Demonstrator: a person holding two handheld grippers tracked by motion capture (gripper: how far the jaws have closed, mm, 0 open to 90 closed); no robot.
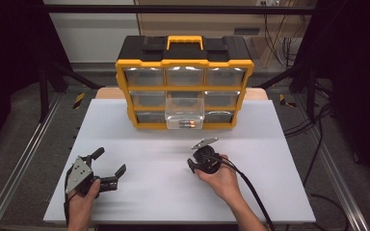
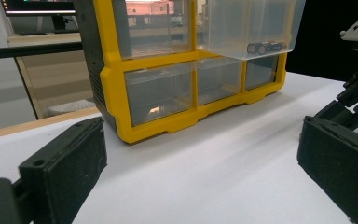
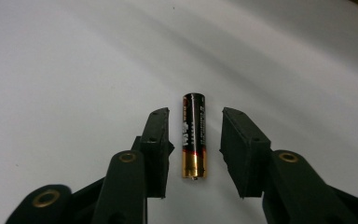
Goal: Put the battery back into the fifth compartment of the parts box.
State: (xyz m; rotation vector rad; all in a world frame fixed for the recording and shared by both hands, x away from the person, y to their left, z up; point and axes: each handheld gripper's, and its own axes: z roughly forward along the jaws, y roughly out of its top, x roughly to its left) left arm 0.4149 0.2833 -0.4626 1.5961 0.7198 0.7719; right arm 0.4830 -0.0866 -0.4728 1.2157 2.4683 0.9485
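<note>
Left gripper (image 1: pixel 110 167), jaws spread wide and empty, rests idle on the white table (image 1: pixel 139 192); centre, yellow drawer organiser (image 1: pixel 184 86) with one clear drawer (image 1: pixel 185 117) pulled out, apparently to receive; right gripper (image 3: pixel 194 142), part-open, straddles an ungripped AA battery (image 3: pixel 194 136) lying flat.
</note>
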